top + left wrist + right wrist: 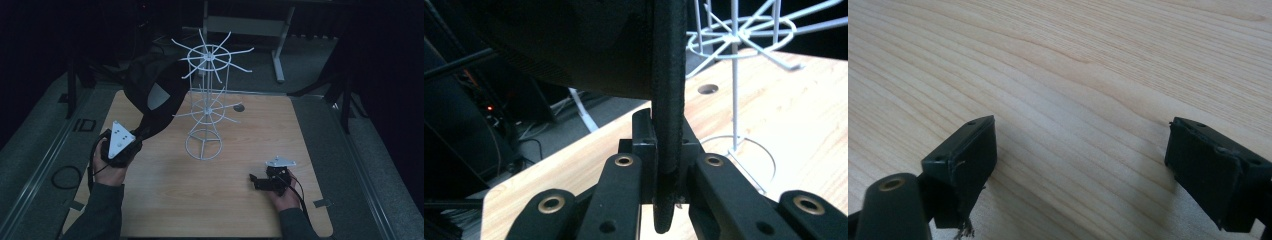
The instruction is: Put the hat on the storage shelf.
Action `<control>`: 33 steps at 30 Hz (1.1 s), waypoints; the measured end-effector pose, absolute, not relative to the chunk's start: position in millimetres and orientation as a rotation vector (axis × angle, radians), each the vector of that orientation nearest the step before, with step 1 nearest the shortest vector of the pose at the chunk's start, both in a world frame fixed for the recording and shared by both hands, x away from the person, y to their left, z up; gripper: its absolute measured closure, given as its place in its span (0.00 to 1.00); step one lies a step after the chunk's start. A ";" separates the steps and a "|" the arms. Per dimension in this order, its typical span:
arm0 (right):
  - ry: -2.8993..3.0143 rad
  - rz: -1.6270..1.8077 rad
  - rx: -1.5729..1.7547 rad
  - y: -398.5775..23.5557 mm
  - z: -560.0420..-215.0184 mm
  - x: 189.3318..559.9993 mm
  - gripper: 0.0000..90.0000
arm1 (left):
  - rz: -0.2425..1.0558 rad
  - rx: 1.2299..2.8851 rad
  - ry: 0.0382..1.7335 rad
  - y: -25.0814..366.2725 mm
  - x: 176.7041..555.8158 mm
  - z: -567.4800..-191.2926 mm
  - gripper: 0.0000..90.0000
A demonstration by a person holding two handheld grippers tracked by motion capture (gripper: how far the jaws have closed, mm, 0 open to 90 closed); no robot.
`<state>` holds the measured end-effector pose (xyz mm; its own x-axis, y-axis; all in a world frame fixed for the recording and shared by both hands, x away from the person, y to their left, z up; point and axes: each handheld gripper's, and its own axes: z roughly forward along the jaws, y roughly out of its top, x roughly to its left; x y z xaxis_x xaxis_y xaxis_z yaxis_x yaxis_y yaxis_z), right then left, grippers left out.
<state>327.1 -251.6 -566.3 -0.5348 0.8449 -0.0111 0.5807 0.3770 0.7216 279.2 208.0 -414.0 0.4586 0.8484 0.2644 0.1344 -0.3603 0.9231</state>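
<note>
A: What does the left tool hold?

B: Its jaws are clamped on the thick padded strap of a black fabric bag. The bag hangs in the air over the far left of the pale wooden tabletop, beside the white two-tier wire display stand with radiating hooks.

A: How is the bag likely to handle?

B: It looks soft and limp, probably light; the body sags and would swing. The strap, being firm and rough, seems the best place to take hold, or to loop over a hook.

A: And the right tool?

B: It sits low over bare tabletop, near the right front edge, jaws spread wide, gripping nothing.
</note>
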 end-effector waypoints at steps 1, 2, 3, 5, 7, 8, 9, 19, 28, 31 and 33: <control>2.265 0.956 1.239 -251.6 -566.2 327.1 0.15 | 0.976 1.795 0.836 208.4 279.4 -414.8 0.96; 2.265 0.956 1.239 -251.6 -566.2 327.1 0.15 | 0.976 1.799 0.837 208.6 279.4 -415.2 0.96; 2.264 0.957 1.238 -251.6 -566.3 327.1 0.15 | 0.972 1.803 0.835 208.7 279.6 -415.5 0.95; 2.264 0.956 1.237 -251.6 -566.3 327.2 0.15 | 0.960 1.813 0.823 208.6 279.9 -416.0 0.94; 2.264 0.956 1.236 -251.7 -566.3 327.2 0.15 | 0.945 1.812 0.814 208.7 279.6 -415.7 0.92; 2.264 0.956 1.235 -251.7 -566.3 327.2 0.15 | 0.939 1.805 0.813 208.9 279.2 -415.4 0.89; 2.264 0.956 1.235 -251.7 -566.3 327.2 0.15 | 0.928 1.796 0.813 209.4 279.0 -414.9 0.85; 2.265 0.956 1.237 -251.7 -566.2 327.2 0.15 | 0.850 1.749 0.843 214.6 278.7 -415.2 0.59; 2.263 0.957 1.237 -251.6 -566.3 327.2 0.15 | 0.795 1.717 0.860 218.8 275.3 -411.9 0.42; 2.263 0.957 1.238 -251.6 -566.3 327.2 0.15 | 0.783 1.711 0.866 218.6 274.8 -411.7 0.40; 2.262 0.958 1.238 -251.5 -566.4 327.2 0.15 | 0.767 1.705 0.865 218.9 274.4 -411.6 0.37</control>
<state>327.2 -251.5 -566.4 -0.5349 0.8448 -0.0117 0.5797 0.3770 0.7224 274.4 218.9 -411.6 0.5373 0.8394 0.0822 0.1825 -0.2109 0.9603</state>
